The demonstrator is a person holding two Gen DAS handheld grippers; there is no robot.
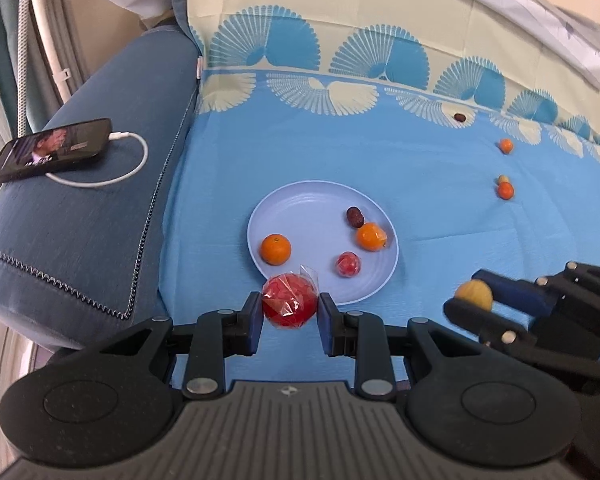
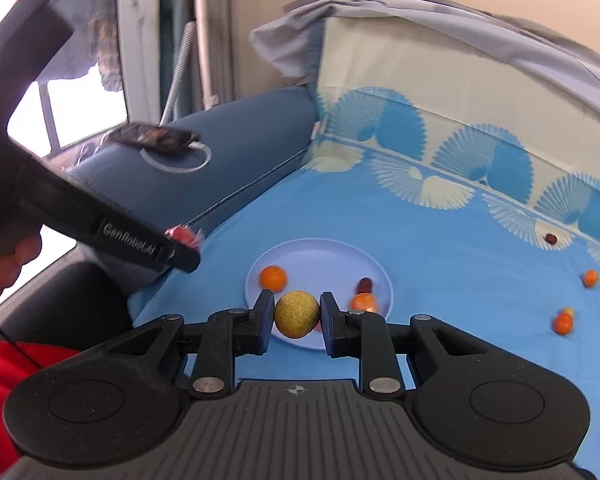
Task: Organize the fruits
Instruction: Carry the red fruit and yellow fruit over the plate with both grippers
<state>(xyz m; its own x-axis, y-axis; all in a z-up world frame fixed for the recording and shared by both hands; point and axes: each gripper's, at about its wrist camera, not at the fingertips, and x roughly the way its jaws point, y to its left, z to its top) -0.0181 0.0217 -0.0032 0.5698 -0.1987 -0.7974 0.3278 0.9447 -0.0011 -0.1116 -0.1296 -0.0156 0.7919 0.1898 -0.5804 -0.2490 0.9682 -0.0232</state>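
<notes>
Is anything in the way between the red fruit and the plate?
No, nothing visible is. The left gripper holds the wrapped red fruit just short of the plate. Its near rim is bare, though four fruits already sit farther in.

Bright, even daylight, softest from the window at far left, which glares white. Shadows are faint. Fisheye bending curves the edges; the right wrist view is blurred throughout.

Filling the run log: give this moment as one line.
left gripper: shut on red fruit | right gripper: shut on yellow fruit | plate: four fruits | cloth: strays left
</notes>
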